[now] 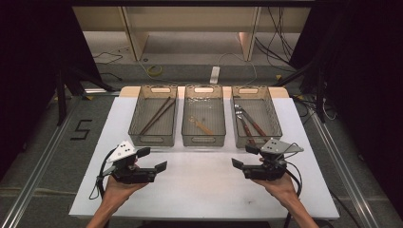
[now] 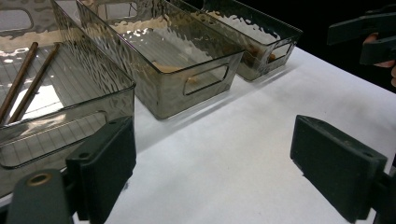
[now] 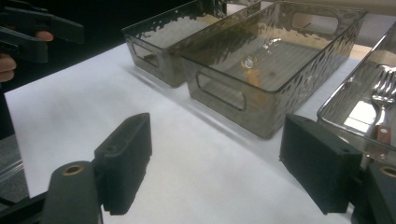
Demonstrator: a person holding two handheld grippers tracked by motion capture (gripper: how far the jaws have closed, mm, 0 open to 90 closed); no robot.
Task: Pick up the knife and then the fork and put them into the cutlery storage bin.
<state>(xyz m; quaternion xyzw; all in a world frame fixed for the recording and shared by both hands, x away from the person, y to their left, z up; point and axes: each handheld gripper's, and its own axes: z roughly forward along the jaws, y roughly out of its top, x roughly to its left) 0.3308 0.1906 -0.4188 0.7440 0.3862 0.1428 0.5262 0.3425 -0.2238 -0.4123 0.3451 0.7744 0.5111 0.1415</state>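
White table; right bin just beyond right gripper open jaws.

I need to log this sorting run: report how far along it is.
Done, it seems: chopsticks lie in the left bin, a wooden utensil in the middle bin, forks in the right bin. In hand: nothing; left gripper and right gripper are open and empty. The white table holds no loose cutlery, so little seems left.
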